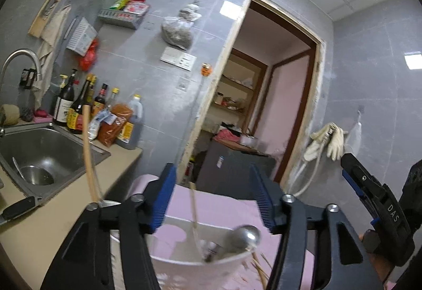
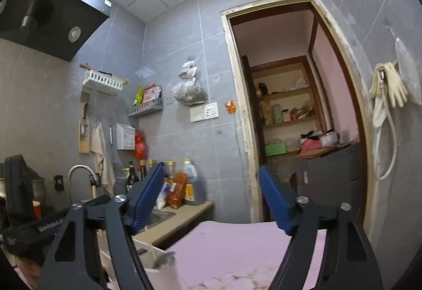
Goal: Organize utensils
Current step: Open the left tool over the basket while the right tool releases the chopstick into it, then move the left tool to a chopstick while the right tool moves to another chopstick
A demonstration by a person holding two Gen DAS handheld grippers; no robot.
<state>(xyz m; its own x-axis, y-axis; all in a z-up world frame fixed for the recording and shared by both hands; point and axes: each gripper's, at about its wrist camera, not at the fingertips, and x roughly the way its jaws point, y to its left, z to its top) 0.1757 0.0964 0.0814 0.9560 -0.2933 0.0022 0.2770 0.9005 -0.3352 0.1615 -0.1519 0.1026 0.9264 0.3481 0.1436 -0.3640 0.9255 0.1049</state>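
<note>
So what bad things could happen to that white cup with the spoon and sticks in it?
The white holder looks top-heavy: a tall wooden stick and a metal ladle lean out over its rim, so a bump could tip it. The open left gripper sits right above it, and might knock the ladle when moving. Thin sticks already poke out beside the holder and could slide off the pink surface.

I see: ladle [image 1: 244, 236] shiny metal | utensil holder [image 1: 184, 267] white matt plastic | sink [image 1: 39, 152] brushed steel | chopstick [image 1: 88, 155] pale wood
</note>
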